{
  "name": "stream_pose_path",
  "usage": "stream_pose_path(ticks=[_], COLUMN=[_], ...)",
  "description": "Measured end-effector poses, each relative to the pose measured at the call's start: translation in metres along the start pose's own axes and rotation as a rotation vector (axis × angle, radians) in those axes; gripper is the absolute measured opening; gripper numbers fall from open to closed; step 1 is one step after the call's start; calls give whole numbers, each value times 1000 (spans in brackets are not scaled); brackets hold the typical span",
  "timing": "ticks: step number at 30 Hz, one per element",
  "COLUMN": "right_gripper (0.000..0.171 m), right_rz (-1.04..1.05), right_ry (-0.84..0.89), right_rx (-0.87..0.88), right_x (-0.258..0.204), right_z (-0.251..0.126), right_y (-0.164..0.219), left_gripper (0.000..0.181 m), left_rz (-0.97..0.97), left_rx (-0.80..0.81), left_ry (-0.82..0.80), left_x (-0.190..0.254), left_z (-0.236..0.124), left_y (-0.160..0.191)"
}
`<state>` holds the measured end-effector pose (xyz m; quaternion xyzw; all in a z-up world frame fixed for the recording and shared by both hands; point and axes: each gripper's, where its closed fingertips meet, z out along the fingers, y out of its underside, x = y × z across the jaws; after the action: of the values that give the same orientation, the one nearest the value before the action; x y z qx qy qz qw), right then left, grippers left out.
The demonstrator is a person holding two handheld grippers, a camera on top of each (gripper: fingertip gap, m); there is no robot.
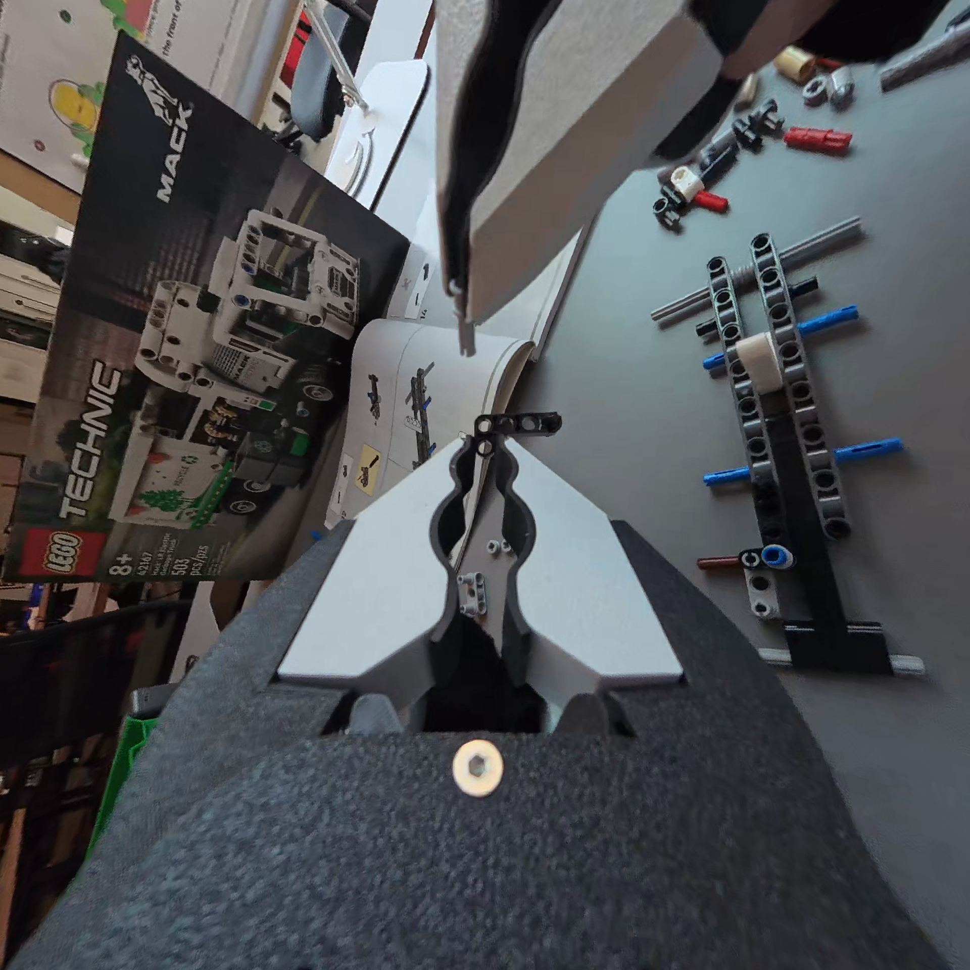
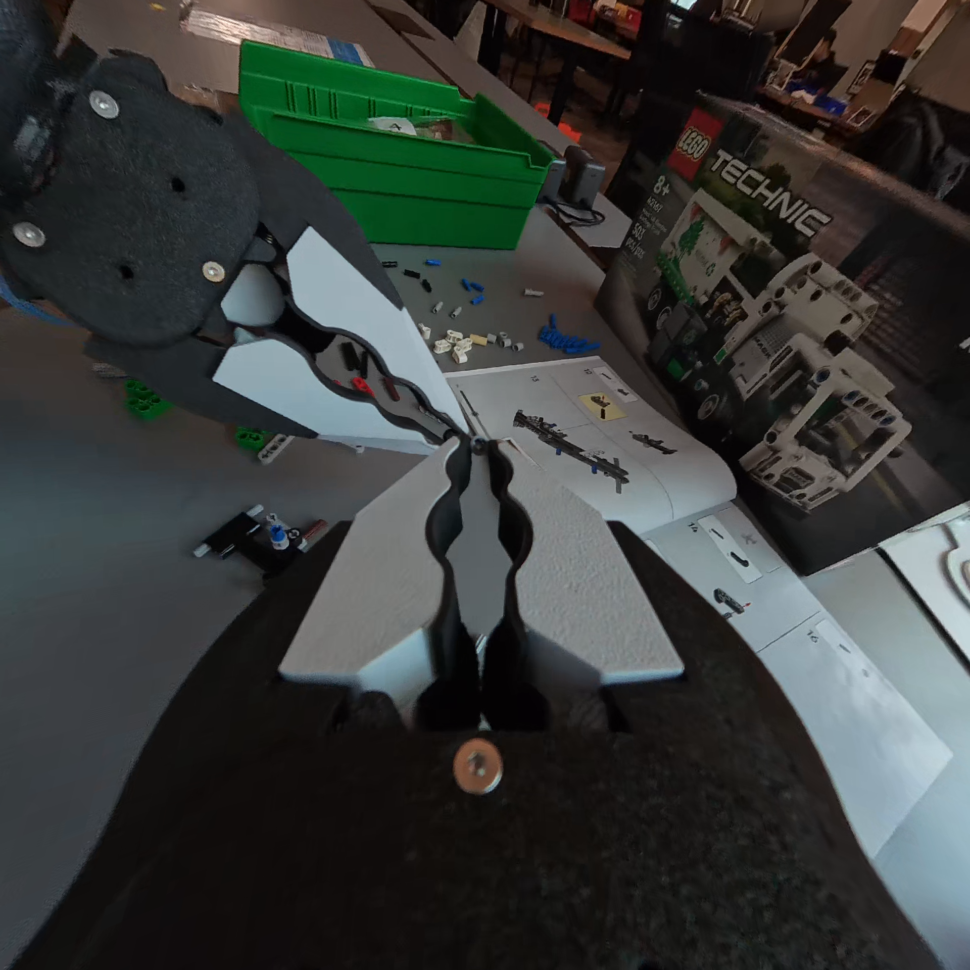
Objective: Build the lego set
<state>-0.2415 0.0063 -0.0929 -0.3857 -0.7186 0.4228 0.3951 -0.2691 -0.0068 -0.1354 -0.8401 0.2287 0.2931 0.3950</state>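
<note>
My left gripper is shut on one end of a black L-shaped beam, whose long arm sticks out to the right above the grey table. My right gripper is shut on a small grey pin, seen end-on at its tips. The left wrist view shows the right gripper coming in from above with the pin pointing down toward the beam. The left gripper meets it tip to tip in the right wrist view. The partly built frame of long grey beams with blue pins lies to the right.
The open instruction booklet lies under the grippers, with the set's box standing behind it. A green bin stands at the back. Loose pins and connectors and blue pins lie scattered, and more parts lie near the frame. Left tips to right tips: about 6 centimeters.
</note>
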Motion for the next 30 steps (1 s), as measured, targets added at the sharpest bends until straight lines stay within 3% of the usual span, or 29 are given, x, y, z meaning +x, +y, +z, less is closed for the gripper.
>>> stream_pose_path(ticks=[8,18,30], right_gripper=[3,3,3], right_rz=[-39,-167,-163], right_ry=[-17,56,62], right_rx=[-87,-99,-109], right_x=[-19,-21,-18], right_z=[18,23,24], right_y=[16,15,18], left_gripper=[6,5,5], left_rz=[61,51,65], left_rx=[-10,-36,-44], left_ry=[3,-8,-6], left_x=[8,6,7], left_z=[-4,-5,-1], left_y=[-2,1,2])
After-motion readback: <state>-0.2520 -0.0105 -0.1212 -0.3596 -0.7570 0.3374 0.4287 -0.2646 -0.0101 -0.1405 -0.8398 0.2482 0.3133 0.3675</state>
